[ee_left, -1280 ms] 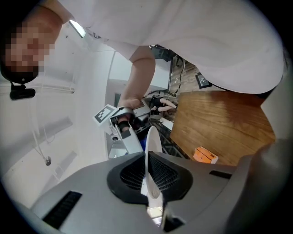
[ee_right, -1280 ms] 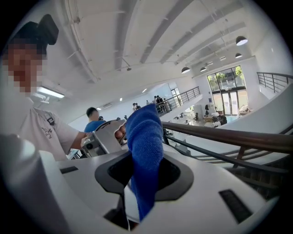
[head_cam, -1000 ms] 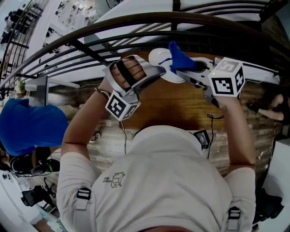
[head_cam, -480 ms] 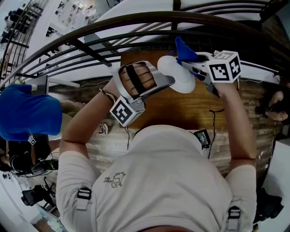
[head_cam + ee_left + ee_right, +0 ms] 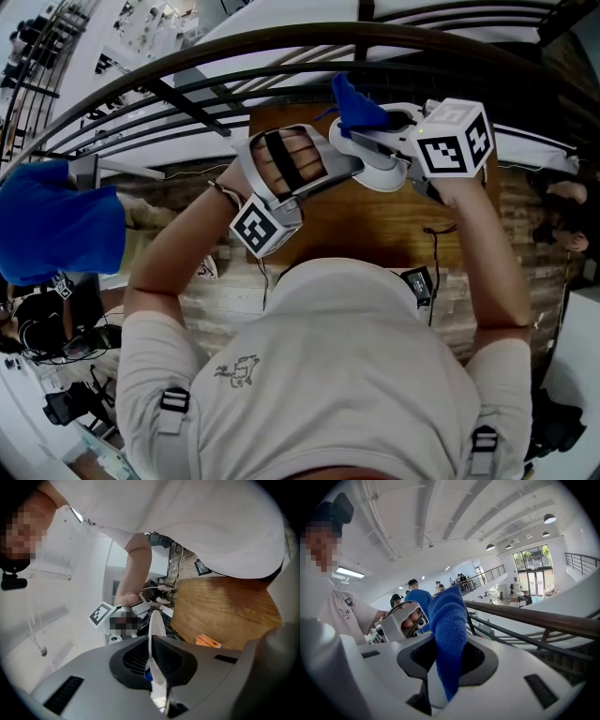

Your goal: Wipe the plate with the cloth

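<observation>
We see the wooden desk (image 5: 375, 225) filling the middle of the head view, with a dark curved railing (image 5: 281, 42) running across beyond its far edge. Both tools are raised above the desk, close together.

The left tool (image 5: 349, 165) has its jaws drawn narrow, clamped on the rim of the white plate (image 5: 382, 174). In the left gripper view the plate (image 5: 154, 623) stands edge-on and upright between the two dark pads of the left tool (image 5: 152, 660).

The right tool (image 5: 373, 137) lies across the plate from the other side. Its jaws are pinched tight on the blue cloth (image 5: 354, 108). In the right gripper view the cloth (image 5: 449, 625) rises as a thick fold out of the right tool (image 5: 446, 667) and blocks much of the railing (image 5: 534, 618) behind it. We cannot tell whether the cloth touches the plate; it stands just over the plate's far rim.

A person in a blue shirt (image 5: 56, 230) stands well apart at the left. A small orange object (image 5: 207, 641) lies on the desk.
</observation>
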`<move>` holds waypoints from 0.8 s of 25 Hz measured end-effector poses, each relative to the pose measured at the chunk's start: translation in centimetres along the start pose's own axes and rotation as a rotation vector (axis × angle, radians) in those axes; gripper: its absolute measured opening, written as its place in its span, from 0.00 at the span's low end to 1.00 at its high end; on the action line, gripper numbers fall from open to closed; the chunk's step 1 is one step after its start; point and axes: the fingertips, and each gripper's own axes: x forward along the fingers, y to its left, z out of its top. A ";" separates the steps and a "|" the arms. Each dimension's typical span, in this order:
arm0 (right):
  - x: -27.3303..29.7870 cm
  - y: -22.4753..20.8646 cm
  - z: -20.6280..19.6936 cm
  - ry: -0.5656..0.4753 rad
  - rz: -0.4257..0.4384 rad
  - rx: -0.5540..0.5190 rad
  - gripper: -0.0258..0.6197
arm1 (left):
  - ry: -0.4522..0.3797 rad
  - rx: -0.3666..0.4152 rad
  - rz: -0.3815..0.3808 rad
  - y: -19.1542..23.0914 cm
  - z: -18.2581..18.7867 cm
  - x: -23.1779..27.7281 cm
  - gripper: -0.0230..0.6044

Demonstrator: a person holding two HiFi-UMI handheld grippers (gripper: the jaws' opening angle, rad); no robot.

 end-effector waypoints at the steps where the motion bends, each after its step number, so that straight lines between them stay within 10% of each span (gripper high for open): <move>1: 0.0 0.5 0.1 -0.004 0.011 -0.006 0.23 | 0.003 -0.007 -0.005 -0.3 -0.3 -0.1 0.07; 20: -4.4 -3.2 -5.1 -0.033 -0.050 0.148 0.23 | 0.059 -0.023 0.008 0.2 -2.3 -1.8 0.07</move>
